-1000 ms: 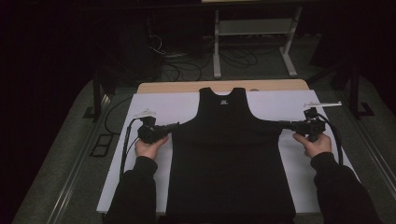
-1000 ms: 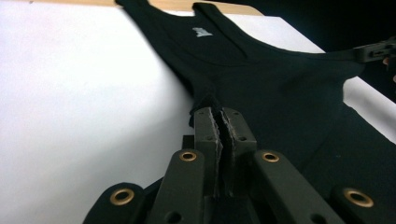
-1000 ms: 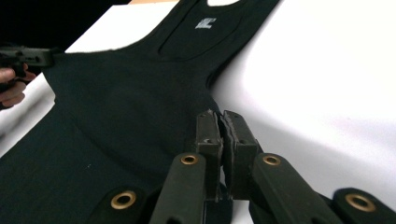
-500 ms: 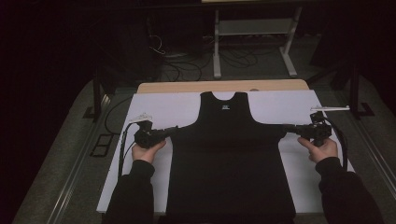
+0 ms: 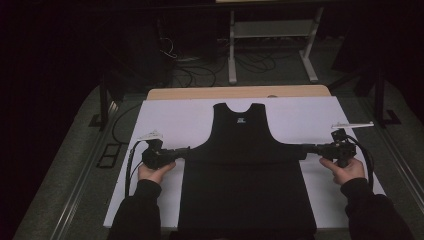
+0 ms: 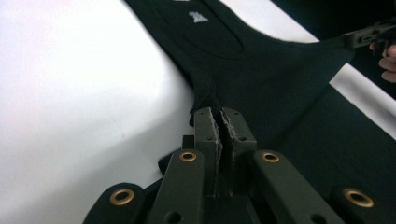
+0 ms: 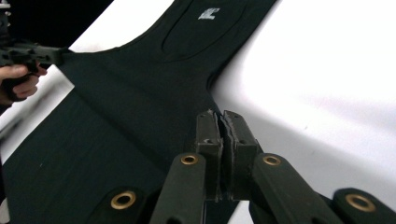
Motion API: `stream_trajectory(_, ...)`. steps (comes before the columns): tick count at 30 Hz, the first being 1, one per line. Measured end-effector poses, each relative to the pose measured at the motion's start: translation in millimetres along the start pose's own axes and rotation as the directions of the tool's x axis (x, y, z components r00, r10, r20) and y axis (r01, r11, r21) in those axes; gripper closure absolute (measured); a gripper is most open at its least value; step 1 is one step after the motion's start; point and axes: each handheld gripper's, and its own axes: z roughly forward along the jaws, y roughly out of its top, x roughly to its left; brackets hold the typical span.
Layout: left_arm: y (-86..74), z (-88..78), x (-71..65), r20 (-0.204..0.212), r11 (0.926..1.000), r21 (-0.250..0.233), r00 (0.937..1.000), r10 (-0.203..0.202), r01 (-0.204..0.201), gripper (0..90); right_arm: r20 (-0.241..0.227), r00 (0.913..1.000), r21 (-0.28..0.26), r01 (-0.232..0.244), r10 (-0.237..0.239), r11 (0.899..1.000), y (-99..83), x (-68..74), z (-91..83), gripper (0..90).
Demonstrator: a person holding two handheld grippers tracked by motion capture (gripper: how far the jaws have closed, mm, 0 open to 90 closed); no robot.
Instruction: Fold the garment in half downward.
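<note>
Stretching flat black sleeveless fabric tank top (image 5: 247, 170) lying centred on white rectangular table sheet (image 5: 170, 120), left gripper (image 5: 186, 149) and right gripper (image 5: 303, 148) each clamped tight on underarm side edge, pulling evenly outward, low, avoiding skewing or lifting hem.

Right hand-held gripper (image 7: 222, 122), jaws clamped on edge of black sleeveless fabric garment (image 7: 140, 98), spread over white desk (image 7: 327, 70).

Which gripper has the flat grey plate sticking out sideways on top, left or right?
The right gripper: its long flat plate juts out level above it. The left gripper carries a small three-cornered plate.
</note>
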Motion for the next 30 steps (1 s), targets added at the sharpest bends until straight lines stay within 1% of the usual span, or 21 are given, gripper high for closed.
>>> stream_trajectory(2, -1.0, -0.5, -0.3, 0.001, 1.0000, 0.006, 1.0000, -0.001, 0.001, 84.6, -0.001, 1.0000, 0.002, 0.003, -0.003, 1.000, -1.4, 1.5, -0.6, 84.9)
stream_trajectory(4, -3.9, -1.9, -0.4, 0.004, 0.9998, 0.019, 1.0000, -0.008, 0.008, 84.6, -0.010, 1.0000, 0.013, 0.001, -0.001, 1.000, -6.5, 5.5, -2.9, 84.9)
stream_trajectory(6, -6.6, -1.7, -0.1, 0.006, 0.9990, 0.041, 0.9998, -0.020, 0.019, 84.5, -0.012, 0.9999, 0.017, 0.002, -0.001, 1.000, -8.3, 6.1, -3.3, 84.9)
stream_trajectory(7, -9.6, -1.2, 0.6, 0.006, 0.9980, 0.058, 0.9996, -0.027, 0.027, 84.5, -0.013, 0.9999, 0.034, -0.003, 0.003, 0.999, -12.0, 6.8, -3.6, 84.9)
stream_trajectory(8, -9.6, -1.2, 0.6, 0.006, 0.9980, 0.058, 0.9996, -0.027, 0.027, 84.6, -0.013, 0.9999, 0.037, -0.004, 0.004, 0.999, -13.4, 6.9, -3.4, 84.9)
stream_trajectory(10, -12.6, -0.7, 0.9, 0.010, 0.9966, 0.075, 0.9993, -0.035, 0.034, 84.6, -0.015, 0.9999, 0.048, -0.008, 0.009, 0.999, -15.5, 7.3, -3.5, 84.9)
stream_trajectory(14, -15.2, -2.6, -1.8, 0.017, 0.9970, 0.071, 0.9994, -0.030, 0.029, 84.6, -0.017, 0.9997, 0.071, -0.013, 0.015, 0.997, -21.3, 9.7, -4.6, 84.9)
stream_trajectory(18, -16.5, -4.1, -3.7, 0.022, 0.9967, 0.076, 0.9993, -0.031, 0.029, 84.6, -0.021, 0.9997, 0.080, -0.011, 0.013, 0.997, -24.9, 11.7, -6.4, 84.9)
stream_trajectory(22, -20.5, -6.0, -5.8, 0.031, 0.9942, 0.102, 0.9988, -0.038, 0.035, 84.5, -0.025, 0.9996, 0.089, -0.011, 0.013, 0.996, -27.7, 13.4, -8.3, 84.8)
stream_trajectory(24, -22.5, -6.1, -6.0, 0.033, 0.9924, 0.115, 0.9983, -0.048, 0.044, 84.5, -0.024, 0.9996, 0.110, -0.011, 0.014, 0.994, -29.1, 13.6, -7.4, 84.8)
stream_trajectory(26, -24.0, -6.0, -6.2, 0.038, 0.9904, 0.130, 0.9979, -0.053, 0.048, 84.5, -0.019, 0.9997, 0.120, -0.013, 0.016, 0.993, -30.3, 13.8, -6.7, 84.8)
stream_trajectory(30, -25.4, -6.0, -8.0, 0.044, 0.9894, 0.138, 0.9976, -0.053, 0.047, 84.5, -0.020, 0.9997, 0.119, -0.012, 0.015, 0.993, -30.8, 14.4, -8.5, 84.7)
